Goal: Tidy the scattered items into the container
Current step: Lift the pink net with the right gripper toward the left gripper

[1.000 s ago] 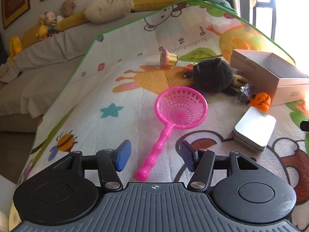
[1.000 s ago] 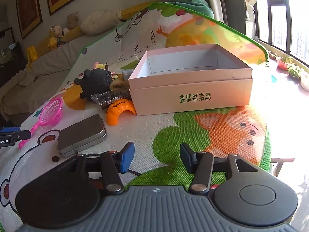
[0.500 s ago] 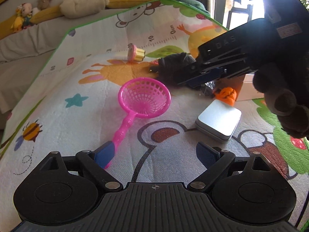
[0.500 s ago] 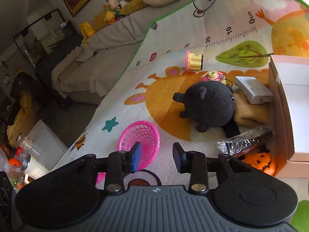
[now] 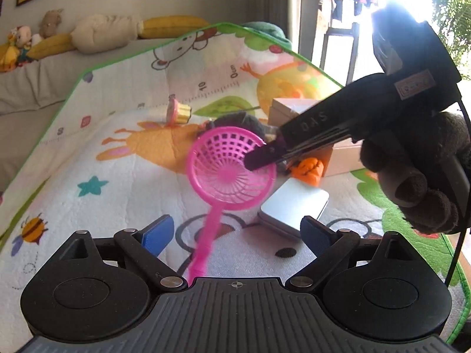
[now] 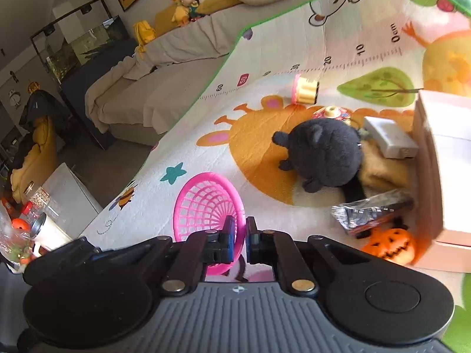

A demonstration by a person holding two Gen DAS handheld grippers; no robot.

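A pink toy net is tilted up off the play mat, its handle blurred. My right gripper is shut on the net's near rim; in the left wrist view its dark tip reaches in from the right and bites the hoop. My left gripper is wide and its jaws are still opening; the handle runs between the blue pads, touching neither. The pink cardboard box stands at the right, partly hidden behind the right gripper in the left wrist view.
On the mat lie a black plush, an orange pumpkin, a foil wrapper, a small white box, a cupcake toy and a silver tin. A gloved hand holds the right gripper. A sofa borders the mat's left edge.
My left gripper's jaws spread wide around the handle. My right gripper swung from the box over to the net, shut on its rim and tipped the hoop up off the mat.
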